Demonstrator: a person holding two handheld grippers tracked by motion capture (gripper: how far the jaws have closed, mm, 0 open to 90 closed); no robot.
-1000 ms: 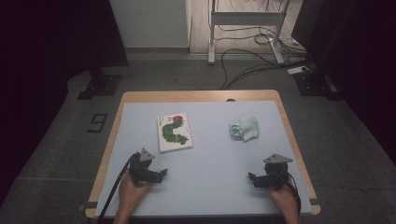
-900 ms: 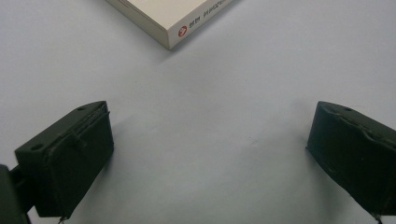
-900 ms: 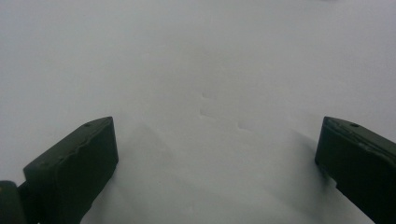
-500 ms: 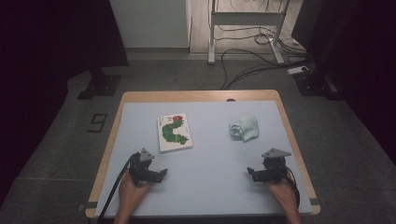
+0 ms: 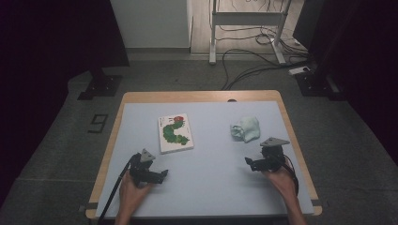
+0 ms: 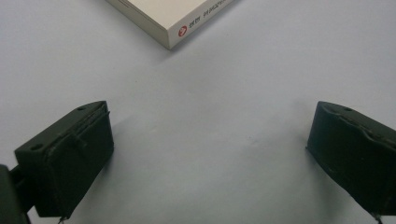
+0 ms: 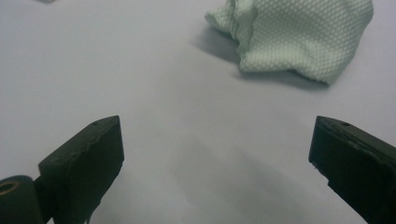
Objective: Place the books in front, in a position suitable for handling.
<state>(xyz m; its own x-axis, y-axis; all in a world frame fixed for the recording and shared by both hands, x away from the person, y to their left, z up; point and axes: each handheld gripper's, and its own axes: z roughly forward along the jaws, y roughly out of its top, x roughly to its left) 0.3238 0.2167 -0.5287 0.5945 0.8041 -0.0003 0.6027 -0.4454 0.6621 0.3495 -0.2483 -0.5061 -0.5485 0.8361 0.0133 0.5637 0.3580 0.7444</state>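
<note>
Dim room, dark curtains to either side, cables and a metal frame on the floor beyond the far edge. Worktop (image 5: 206, 197) carries a pale blue mat over a wooden border; most of the mat is bare.

Book (image 5: 174, 132): lies flat, closed, cover up with a green caterpillar picture, left of centre. In the left gripper view one corner of it (image 6: 173, 21) shows ahead of the jaws, apart from them, with bare mat between.

Cloth (image 5: 246, 128): pale green, crumpled into a loose heap, right of centre and well apart from the book. In the right gripper view its dotted weave (image 7: 299, 37) sits ahead and to the right, not touched.

Left hand-held gripper (image 5: 162, 175): low over the near left of the mat, jaws spread wide, nothing between them. It lies near the book's near edge, not at it.

Right hand-held gripper (image 5: 248, 162): near right of the mat, just short of the cloth, jaws likewise wide apart and empty.

Progress, as judged: no object is held, lifted or opened. Cloth is not spread or folded; book is shut. Each tool faces its nearest object, so the work looks to be at the approach stage. Left to do: close the gap, take hold of cloth and book, then whatever handling follows.
</note>
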